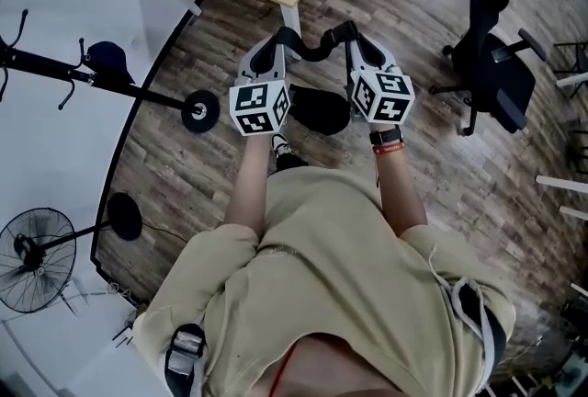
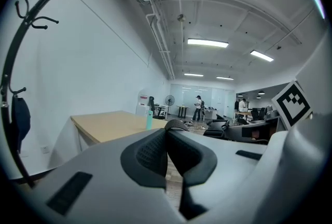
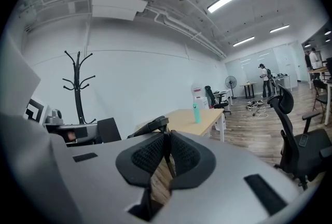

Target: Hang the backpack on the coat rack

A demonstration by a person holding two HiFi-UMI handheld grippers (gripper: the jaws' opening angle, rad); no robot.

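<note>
**Beige shirt (image 1: 331, 239) nearest, left claw (image 1: 283, 39) and right claw (image 1: 349, 31) both clamped on the backpack strap (image 1: 314, 46)**

The backpack (image 1: 317, 110) hangs under its strap, well right of the coat rack (image 1: 138, 92). Carry it level to the rack, strap held taut above a hook (image 2: 49, 19)

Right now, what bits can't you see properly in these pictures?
1. Backpack: head view, mostly hidden under the left hand-held gripper and right hand-held gripper; their views show only its strap.
2. Coat rack: head view, top cut off by the left edge.
3. Dark thing on its hook: left gripper view, too dim to identify.
</note>
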